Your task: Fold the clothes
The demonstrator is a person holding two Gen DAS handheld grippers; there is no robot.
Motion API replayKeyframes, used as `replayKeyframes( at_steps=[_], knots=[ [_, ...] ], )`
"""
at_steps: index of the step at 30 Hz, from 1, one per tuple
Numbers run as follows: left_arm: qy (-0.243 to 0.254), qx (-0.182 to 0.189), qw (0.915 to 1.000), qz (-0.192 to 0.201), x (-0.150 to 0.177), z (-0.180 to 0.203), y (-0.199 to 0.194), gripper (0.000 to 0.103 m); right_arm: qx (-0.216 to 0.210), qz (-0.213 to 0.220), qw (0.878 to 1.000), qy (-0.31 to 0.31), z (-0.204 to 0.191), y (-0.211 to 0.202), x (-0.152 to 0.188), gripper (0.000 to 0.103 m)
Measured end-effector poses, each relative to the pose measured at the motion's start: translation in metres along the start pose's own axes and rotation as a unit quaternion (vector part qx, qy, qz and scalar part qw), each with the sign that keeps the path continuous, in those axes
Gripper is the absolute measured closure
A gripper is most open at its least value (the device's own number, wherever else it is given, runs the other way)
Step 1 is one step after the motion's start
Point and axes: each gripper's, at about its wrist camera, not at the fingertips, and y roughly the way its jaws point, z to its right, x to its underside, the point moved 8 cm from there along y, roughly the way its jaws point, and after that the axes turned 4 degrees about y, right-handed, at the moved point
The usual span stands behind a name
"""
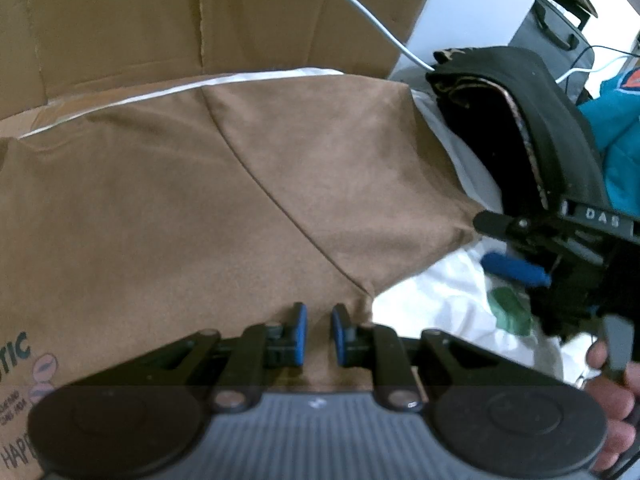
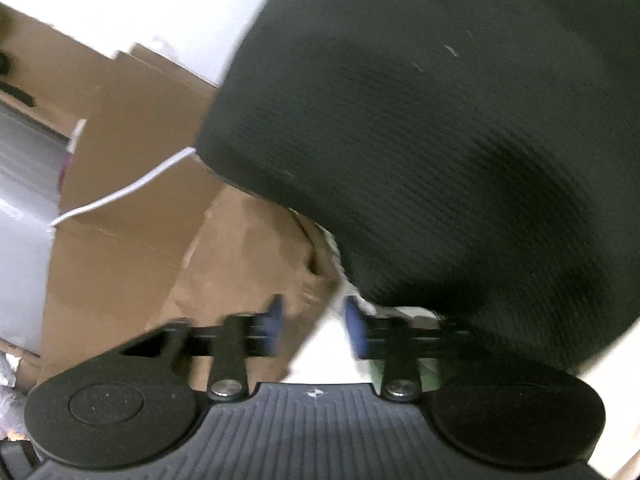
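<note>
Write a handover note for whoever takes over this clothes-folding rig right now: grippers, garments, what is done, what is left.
Left gripper: jaws narrow at the near hem of the brown T-shirt; whether they pinch it is unclear.
Right gripper: open, empty, by the shirt's right corner.
The shirt lies on the white sheet; black folded garments sit to its right, a teal garment beyond.
Done: one flap appears folded across the shirt.
Left: finish the folds, probably then stack it.
</note>
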Motion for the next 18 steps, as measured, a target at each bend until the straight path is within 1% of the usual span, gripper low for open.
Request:
replayKeyframes(
  at_steps=[9,10,11,12,13,18],
  knots=[
    [-0.001,0.006,1.0000,0.003,0.000,0.003,0.000,0.088,-0.009,-0.003,1.000,0.004,-0.007,0.022,-0.003,0.055],
    [-0.001,0.009,0.9999,0.005,-0.001,0.004,0.000,0.088,-0.007,-0.003,1.000,-0.002,-0.010,0.024,-0.004,0.058],
    [0.000,0.015,0.9999,0.008,-0.002,0.005,-0.002,0.088,-0.007,-0.006,1.000,-0.007,-0.012,0.026,-0.005,0.077],
    [0.005,0.019,0.9998,0.009,-0.002,0.007,-0.003,0.088,-0.007,-0.009,1.000,-0.011,-0.015,0.027,-0.006,0.089],
    [0.013,0.021,0.9997,0.010,-0.002,0.010,-0.003,0.088,-0.010,-0.013,1.000,-0.014,-0.017,0.027,-0.008,0.099],
    [0.040,0.027,0.9988,0.009,-0.003,0.017,-0.004,0.093,-0.025,-0.016,0.998,-0.047,-0.038,0.023,-0.022,0.099]
  ],
)
